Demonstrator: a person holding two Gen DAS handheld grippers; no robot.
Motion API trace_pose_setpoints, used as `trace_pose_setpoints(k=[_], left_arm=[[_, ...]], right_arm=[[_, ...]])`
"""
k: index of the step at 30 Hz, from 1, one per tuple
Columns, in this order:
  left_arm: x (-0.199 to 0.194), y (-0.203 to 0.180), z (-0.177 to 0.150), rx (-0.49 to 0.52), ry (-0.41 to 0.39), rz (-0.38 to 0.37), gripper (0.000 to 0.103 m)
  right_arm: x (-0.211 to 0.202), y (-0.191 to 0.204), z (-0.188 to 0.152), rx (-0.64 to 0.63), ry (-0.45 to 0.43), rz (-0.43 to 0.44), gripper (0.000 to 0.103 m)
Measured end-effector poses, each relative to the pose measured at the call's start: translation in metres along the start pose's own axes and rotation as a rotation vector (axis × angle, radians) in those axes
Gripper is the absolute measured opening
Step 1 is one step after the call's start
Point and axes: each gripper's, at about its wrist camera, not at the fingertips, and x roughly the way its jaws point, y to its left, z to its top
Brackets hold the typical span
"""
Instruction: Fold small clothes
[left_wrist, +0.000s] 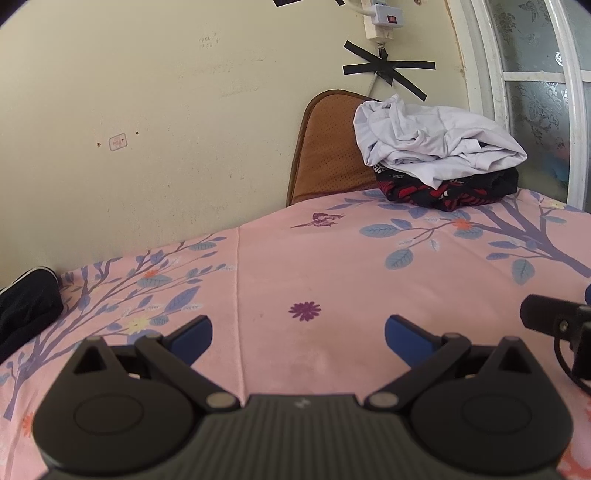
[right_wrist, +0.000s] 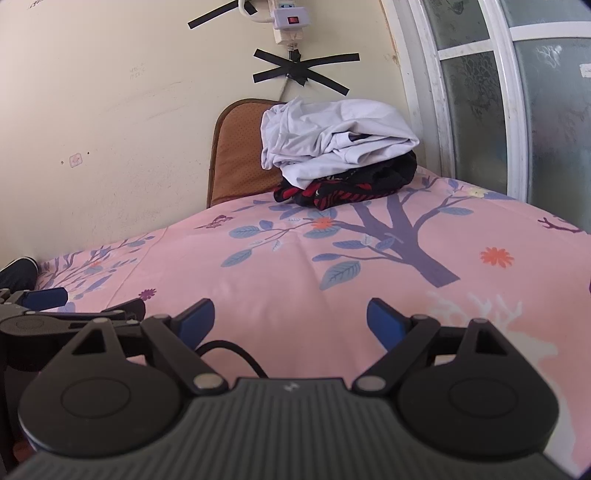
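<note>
Left wrist: left tongs (left_wrist: 298, 338) wide apart, empty; right tongs (right_wrist: 290, 323) likewise.

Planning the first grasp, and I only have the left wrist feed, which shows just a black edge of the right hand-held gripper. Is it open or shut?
Observer: The right hand-held gripper is open. Nothing sits between its blue fingers, and only the pink floral bed sheet lies beneath.
Operator: Any garment on the sheet to the right of the purple tree print?
Observer: None shows in the right wrist view. Right of the purple tree print there are only a printed orange flower and a white deer print.
</note>
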Motion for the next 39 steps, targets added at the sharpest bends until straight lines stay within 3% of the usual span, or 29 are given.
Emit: trace_pose_setpoints(k=[32,39], left_arm=[[-0.0021,-0.0018,-0.0005,0.007,-0.01,0.017,0.103],[-0.0036,0.0017,-0.001,-0.002,-0.02,-0.01,0.103]], right_arm=[[-0.0009,-0.0014,0.0005,0.017,-0.007,-0.007,0.091],[-0.0008,-0.001,0.0003,0.017,-0.007,-0.008,0.091]])
